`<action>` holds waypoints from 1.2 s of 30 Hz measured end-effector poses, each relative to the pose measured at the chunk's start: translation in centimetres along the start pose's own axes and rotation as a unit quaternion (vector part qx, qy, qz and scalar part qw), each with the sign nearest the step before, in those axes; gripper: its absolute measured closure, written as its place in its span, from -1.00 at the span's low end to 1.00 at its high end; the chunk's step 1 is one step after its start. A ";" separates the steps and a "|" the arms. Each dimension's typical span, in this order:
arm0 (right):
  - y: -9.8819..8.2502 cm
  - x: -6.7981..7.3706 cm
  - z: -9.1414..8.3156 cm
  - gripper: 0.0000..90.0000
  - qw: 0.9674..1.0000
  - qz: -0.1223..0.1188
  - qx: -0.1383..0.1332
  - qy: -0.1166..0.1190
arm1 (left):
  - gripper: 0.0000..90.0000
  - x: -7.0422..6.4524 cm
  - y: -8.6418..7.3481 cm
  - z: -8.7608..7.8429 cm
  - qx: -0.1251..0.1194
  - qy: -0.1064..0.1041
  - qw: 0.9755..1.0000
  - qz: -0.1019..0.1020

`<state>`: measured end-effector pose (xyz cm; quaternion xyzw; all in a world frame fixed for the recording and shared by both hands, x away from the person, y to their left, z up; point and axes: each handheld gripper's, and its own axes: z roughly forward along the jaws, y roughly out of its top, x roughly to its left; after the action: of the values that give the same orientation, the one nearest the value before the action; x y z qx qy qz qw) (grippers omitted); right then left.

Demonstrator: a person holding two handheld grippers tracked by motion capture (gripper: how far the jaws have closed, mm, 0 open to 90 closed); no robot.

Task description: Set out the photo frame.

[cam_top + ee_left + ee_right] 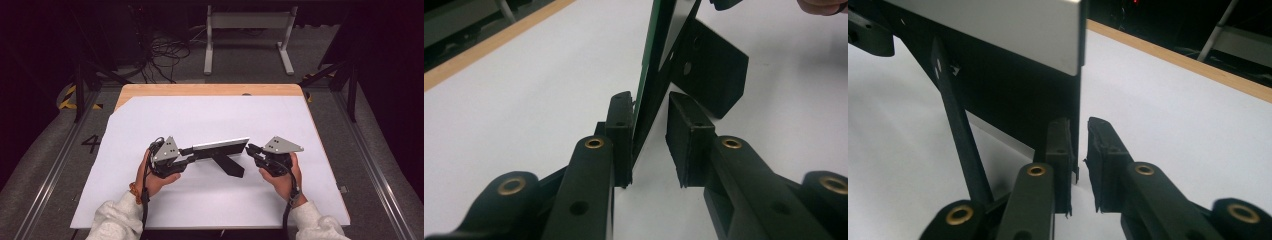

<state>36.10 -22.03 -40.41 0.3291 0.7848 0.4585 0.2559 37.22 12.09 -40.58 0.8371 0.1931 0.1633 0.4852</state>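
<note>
You have the flat panel (220,146) standing on edge at the middle of the white-covered counter (200,115), propped by its black rear stand (229,165). The step in hand looks like steadying or setting down the panel from both ends.

Left gripper (186,155): one pad touches the panel's end edge, the other stands just off it, so nothing is pinched. Right gripper (251,150): jaws bracket the opposite end edge with a narrow gap showing.

Next, either close both evenly before lifting, or draw both straight back without tipping the panel.

The panel's front face and the stand's footing are hard to make out.
</note>
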 end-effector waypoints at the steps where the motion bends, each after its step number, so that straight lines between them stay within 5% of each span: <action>1: 0.0 -0.1 -0.2 0.88 1.000 0.001 -0.002 0.003 | 0.60 0.0 0.1 -0.1 -0.002 0.000 1.000 0.001; 6: 0.1 0.3 -0.6 1.00 1.000 -0.010 -0.004 0.011 | 0.61 -0.2 0.6 -0.5 -0.018 0.000 1.000 -0.002; 36: 1.0 0.9 1.8 0.98 1.000 -0.011 -0.009 0.019 | 0.66 -1.1 0.7 -0.3 -0.013 -0.007 1.000 0.003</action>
<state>37.09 -19.99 -40.39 0.3096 0.7889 0.4687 0.2493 36.22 11.45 -39.89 0.8325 0.1851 0.1614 0.4966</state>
